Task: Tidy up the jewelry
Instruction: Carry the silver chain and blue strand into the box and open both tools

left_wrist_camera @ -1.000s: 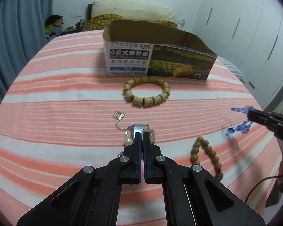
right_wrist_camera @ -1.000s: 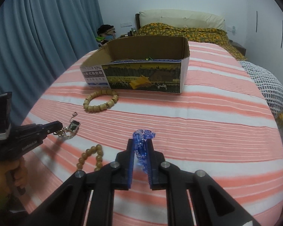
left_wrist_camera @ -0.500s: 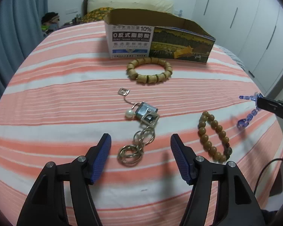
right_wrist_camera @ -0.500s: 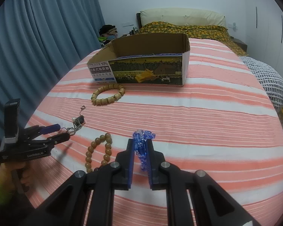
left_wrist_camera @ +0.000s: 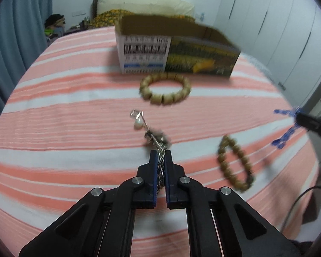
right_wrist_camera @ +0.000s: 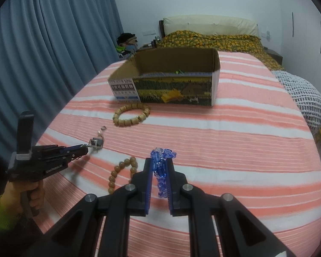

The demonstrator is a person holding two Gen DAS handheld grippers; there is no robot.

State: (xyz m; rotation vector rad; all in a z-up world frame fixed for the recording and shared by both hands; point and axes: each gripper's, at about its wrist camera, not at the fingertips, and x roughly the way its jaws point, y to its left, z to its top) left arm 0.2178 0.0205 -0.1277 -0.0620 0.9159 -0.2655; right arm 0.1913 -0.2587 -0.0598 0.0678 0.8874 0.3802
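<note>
My left gripper (left_wrist_camera: 160, 153) is shut on the rings of a silver keychain (left_wrist_camera: 155, 136), whose charm and pearl trail ahead over the striped bedspread; it also shows in the right wrist view (right_wrist_camera: 95, 142). My right gripper (right_wrist_camera: 159, 160) is shut on a blue crystal bead bracelet (right_wrist_camera: 161, 171) and holds it above the bed; it also shows in the left wrist view (left_wrist_camera: 285, 132). A light wooden bead bracelet (left_wrist_camera: 165, 91) lies in front of an open cardboard box (left_wrist_camera: 177, 51). A darker round-bead bracelet (left_wrist_camera: 235, 162) lies to the right.
The box (right_wrist_camera: 167, 81) stands mid-bed, open at the top, with small items inside. Blue curtains (right_wrist_camera: 42, 53) hang on the left. White wardrobes (left_wrist_camera: 278, 32) stand on the right. A pillow and floral quilt (right_wrist_camera: 214, 38) lie at the headboard.
My left gripper opened over the keychain half a second ago and has now shut on its rings. My right gripper still holds the blue bracelet, little moved.
</note>
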